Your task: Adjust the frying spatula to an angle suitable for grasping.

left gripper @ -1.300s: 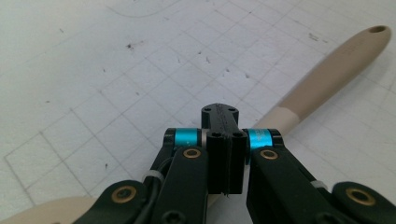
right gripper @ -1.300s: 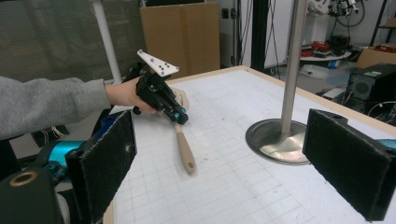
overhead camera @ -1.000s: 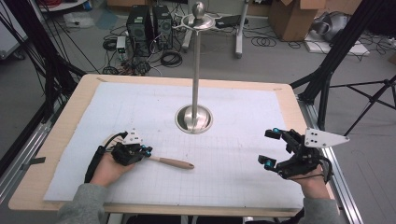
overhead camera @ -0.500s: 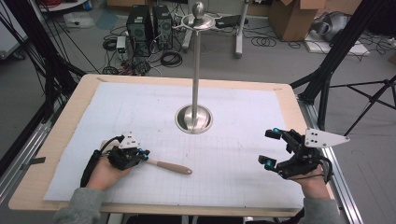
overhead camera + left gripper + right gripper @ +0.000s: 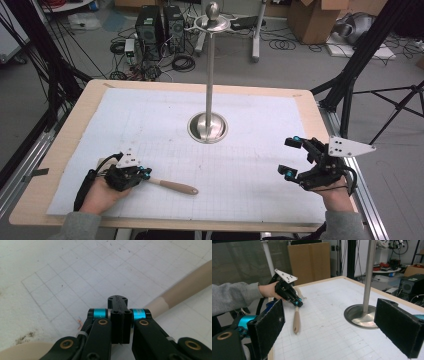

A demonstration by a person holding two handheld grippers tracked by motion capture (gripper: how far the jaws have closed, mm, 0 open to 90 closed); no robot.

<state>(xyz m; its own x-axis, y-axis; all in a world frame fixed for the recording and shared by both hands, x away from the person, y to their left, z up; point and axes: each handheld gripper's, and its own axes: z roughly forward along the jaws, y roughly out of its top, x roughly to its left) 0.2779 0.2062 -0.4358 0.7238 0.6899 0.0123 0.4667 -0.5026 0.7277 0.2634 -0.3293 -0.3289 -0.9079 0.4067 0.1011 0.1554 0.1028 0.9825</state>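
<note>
A utensil with a beige handle (image 5: 172, 186) lies on the white gridded mat (image 5: 250, 165) at the front left. My left gripper (image 5: 144, 173) is shut on the utensil's near end, and the handle (image 5: 185, 288) runs away to the right behind the closed jaws (image 5: 119, 312). From the right gripper view, the left gripper (image 5: 297, 303) points down at the mat with the handle (image 5: 296, 321) trailing toward the camera. My right gripper (image 5: 291, 156) rests at the front right, open, its black pads (image 5: 268, 325) wide apart with nothing between them.
A metal stand with a round dished base (image 5: 207, 127) and a tall pole (image 5: 210, 70) rises from the middle of the mat. The wooden table edge (image 5: 315, 115) borders the mat. Computers, cables and boxes sit on the floor beyond.
My left gripper has drawn back toward the front-left corner, dragging the utensil with it. The right gripper has stayed where it was.
</note>
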